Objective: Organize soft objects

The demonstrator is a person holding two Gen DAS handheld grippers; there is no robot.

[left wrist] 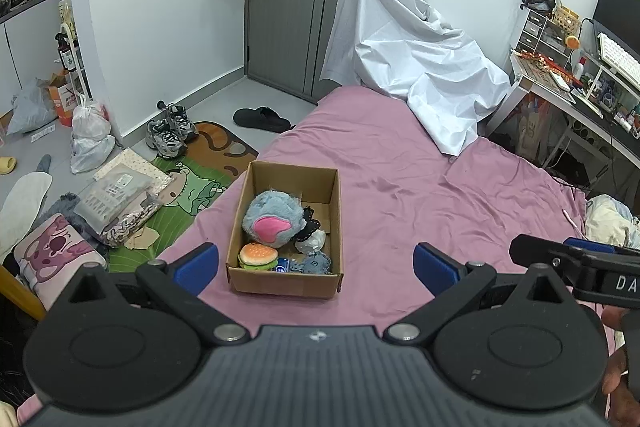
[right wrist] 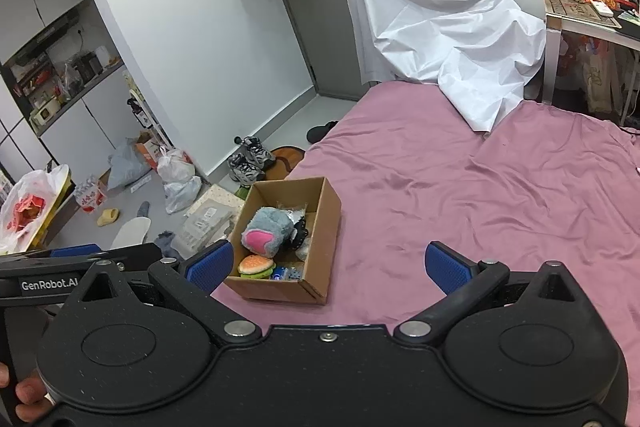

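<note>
A cardboard box [left wrist: 285, 231] sits on the pink bed sheet [left wrist: 420, 187] near the bed's left edge, its flaps open. Inside it lie a grey-blue plush with a pink patch [left wrist: 274, 223], a burger plush [left wrist: 258, 255] at the near left corner, a black frilly item [left wrist: 308, 227] half hidden behind the plush, a pale crumpled lump [left wrist: 314, 242] and a blue-grey soft piece [left wrist: 316, 263] against the near wall. A small blue object between the burger and that piece is too covered to make out.

The left hand-held gripper [left wrist: 316, 263] hovers just short of the box with its blue pads spread wide and nothing between them. The right hand-held gripper [right wrist: 328, 263] is likewise spread and empty, held over the sheet to the right of the box [right wrist: 286, 241]. In the left wrist view only the tip of the right tool shows at the right edge; in the right wrist view the left tool is cut off at the left edge.

A white sheet [left wrist: 416, 63] drapes something at the head of the bed, hiding its shape entirely. Sneakers [left wrist: 170, 131] and bags lie on the floor.
</note>
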